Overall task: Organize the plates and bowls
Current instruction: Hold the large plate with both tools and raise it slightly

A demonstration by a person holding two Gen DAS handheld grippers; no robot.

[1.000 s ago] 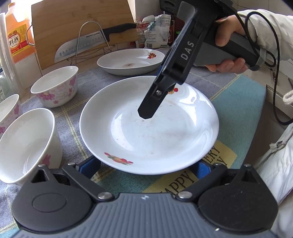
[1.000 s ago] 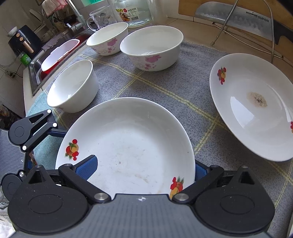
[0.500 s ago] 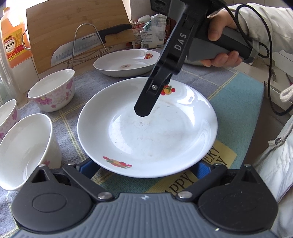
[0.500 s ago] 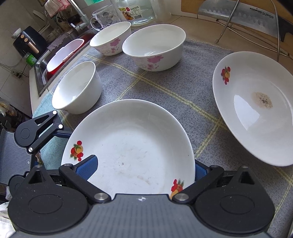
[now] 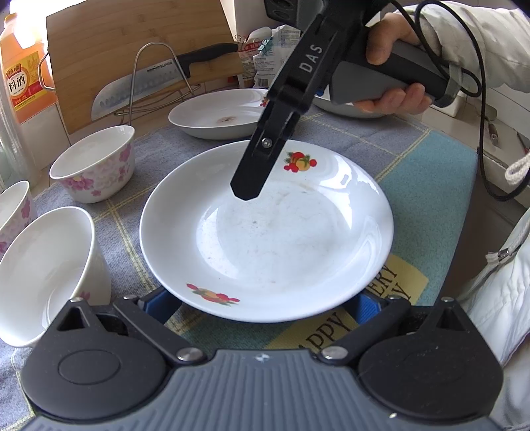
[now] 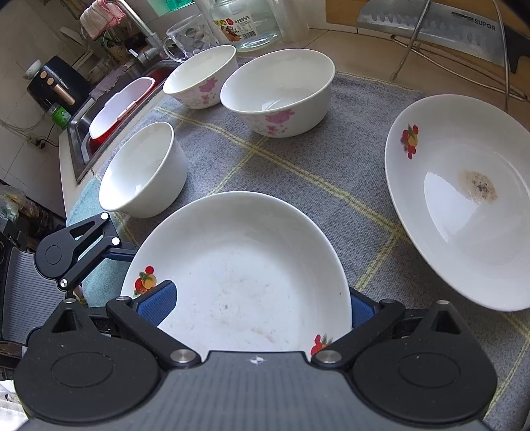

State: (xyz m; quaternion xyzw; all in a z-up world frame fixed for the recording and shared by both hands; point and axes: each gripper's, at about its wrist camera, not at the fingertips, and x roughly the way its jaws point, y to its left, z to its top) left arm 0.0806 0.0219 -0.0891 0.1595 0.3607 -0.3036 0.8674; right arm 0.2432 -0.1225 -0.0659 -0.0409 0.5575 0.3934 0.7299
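Observation:
A white plate with fruit prints [image 5: 281,238] lies on the grey checked mat; it also shows in the right wrist view [image 6: 245,281]. My left gripper [image 5: 261,303] is open, its blue pads [image 5: 159,303] at the plate's near rim on either side. My right gripper [image 6: 255,306] is open with its pads [image 6: 157,301] astride the plate's opposite rim; its black finger [image 5: 261,165] hangs over the plate in the left wrist view. A second, stained plate [image 6: 463,195] lies further back [image 5: 222,114]. Three bowls stand nearby: a plain one [image 6: 145,169] and two flowered ones [image 6: 278,92] [image 6: 198,79].
A knife [image 5: 159,83] rests on a wire rack against a wooden board [image 5: 132,43]. An orange bottle [image 5: 23,66] stands at the back left. A sink with a red tub [image 6: 116,109], a glass jar [image 6: 245,23] and a glass mug [image 6: 185,36] lie beyond the bowls.
Both grippers have drawn back and risen a little from the plate. The plate looks to have slid slightly away from my left gripper. Nothing was gripped.

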